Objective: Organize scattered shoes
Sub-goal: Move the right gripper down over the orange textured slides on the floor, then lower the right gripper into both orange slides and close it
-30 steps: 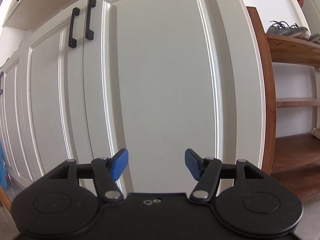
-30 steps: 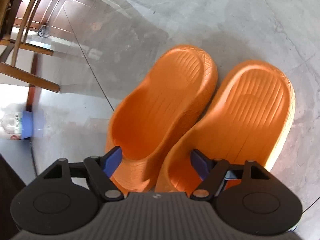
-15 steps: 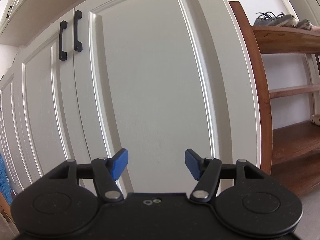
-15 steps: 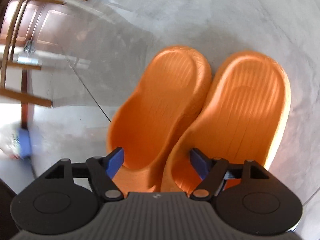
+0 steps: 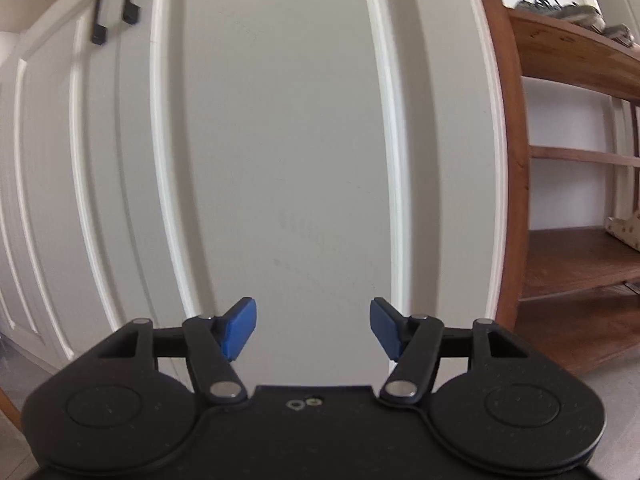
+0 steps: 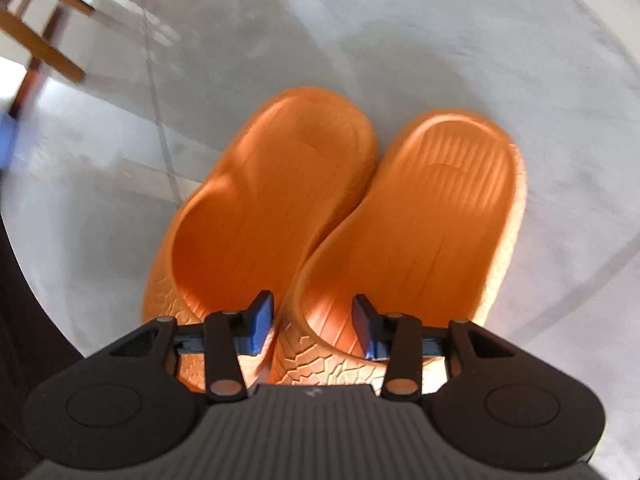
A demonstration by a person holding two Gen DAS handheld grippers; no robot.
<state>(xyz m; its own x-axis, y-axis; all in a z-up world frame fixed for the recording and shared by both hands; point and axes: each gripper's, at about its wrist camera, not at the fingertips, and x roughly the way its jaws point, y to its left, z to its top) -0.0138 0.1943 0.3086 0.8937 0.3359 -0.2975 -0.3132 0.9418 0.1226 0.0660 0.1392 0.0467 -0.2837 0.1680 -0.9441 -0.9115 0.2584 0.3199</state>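
Observation:
Two orange slippers lie side by side on the grey floor in the right wrist view, the left slipper (image 6: 264,216) and the right slipper (image 6: 420,224), touching along their inner sides. My right gripper (image 6: 313,328) has narrowed around the adjoining inner walls of both slippers at their strap ends, one pad inside each slipper. Whether the pads press the walls is unclear. My left gripper (image 5: 312,328) is open and empty, facing a white cupboard door (image 5: 280,140). A wooden shoe rack (image 5: 576,200) stands to its right with grey sneakers (image 5: 568,8) on the top shelf.
Black door handles (image 5: 116,4) sit high on the cupboard. A light-coloured shoe (image 5: 624,232) rests on a lower rack shelf. Wooden chair legs (image 6: 44,40) stand at the far left of the floor.
My right gripper's fingers have closed in from a wide spread to straddle the slippers' adjoining walls. The left gripper has drifted closer to the cupboard door and stays open.

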